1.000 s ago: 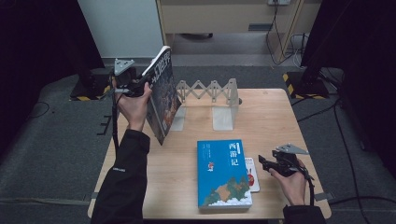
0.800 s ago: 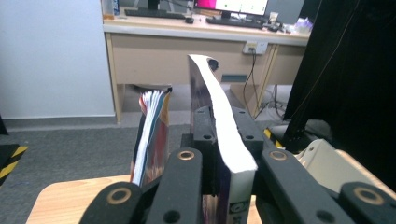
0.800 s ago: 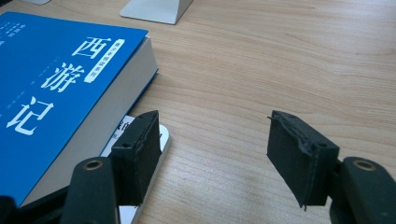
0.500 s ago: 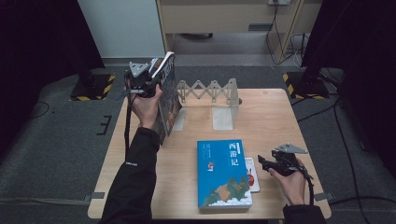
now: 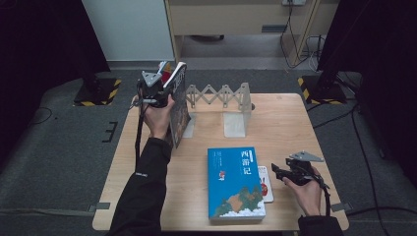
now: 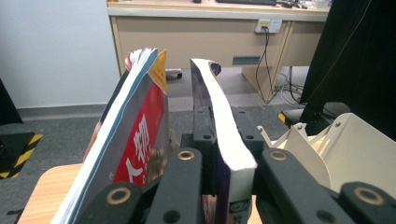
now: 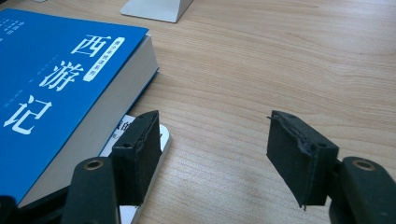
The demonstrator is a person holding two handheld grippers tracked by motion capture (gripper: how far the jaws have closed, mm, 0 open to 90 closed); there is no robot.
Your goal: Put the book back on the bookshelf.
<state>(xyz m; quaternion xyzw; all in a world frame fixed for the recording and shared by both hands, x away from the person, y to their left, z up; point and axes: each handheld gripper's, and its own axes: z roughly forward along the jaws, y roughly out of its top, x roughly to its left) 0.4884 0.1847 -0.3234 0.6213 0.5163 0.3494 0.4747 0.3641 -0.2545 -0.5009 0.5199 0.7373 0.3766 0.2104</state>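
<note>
The left gripper (image 5: 164,88) is being kept closed on a book (image 5: 178,105), which is being held upright at the far left of the table (image 5: 295,123), just left of the folding rack (image 5: 221,96). In the left gripper view the jaws are seen clamped on the thick page block (image 6: 229,154) near its spine end, while the loose cover and front pages (image 6: 135,135) are fanning away to the left, outside the grip.

The book is judged to be a paperback: moderately light, but flexible. The page block is seen bowing above the jaws, so sag and swing are to be expected if it is tilted. The glossy cover is judged slippery; the paper edge gives better friction. A hold low on the block, close to the spine, is judged firmest; the free cover is liable to catch on the rack's dividers.

The right gripper (image 5: 281,173) is being held half open and empty, resting low at the near right. In the right gripper view its pads (image 7: 140,149) are standing apart over bare wood, just right of the blue book (image 5: 235,183), which is lying flat at the near centre on a thin booklet (image 5: 265,184). That blue book is judged heavier and stiff; its long edge is the likely place to grip.
</note>
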